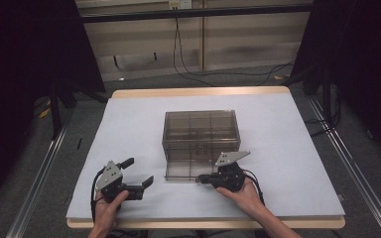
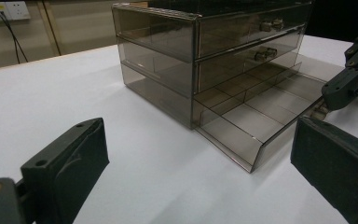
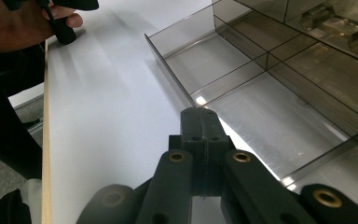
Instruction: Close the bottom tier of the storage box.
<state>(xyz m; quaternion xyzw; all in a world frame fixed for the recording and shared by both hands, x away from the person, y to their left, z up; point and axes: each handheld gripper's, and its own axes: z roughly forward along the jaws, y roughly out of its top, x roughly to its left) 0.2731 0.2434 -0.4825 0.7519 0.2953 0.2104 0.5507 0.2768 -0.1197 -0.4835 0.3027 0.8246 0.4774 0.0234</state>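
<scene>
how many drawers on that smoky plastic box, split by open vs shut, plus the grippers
open drawers: 1, the bottom drawer
shut drawers: 2, top drawer and middle drawer
grippers: 2, left gripper and right gripper
total: 5

- You are wielding two black grippers: the left gripper [image 1: 141, 173] and the right gripper [image 1: 199, 180].
- Each is carrying a grey three-cornered plate dotted with small holes.
- Black cables are trailing from both.
- Brass-coloured pivots are showing on the black linkage arms.
</scene>
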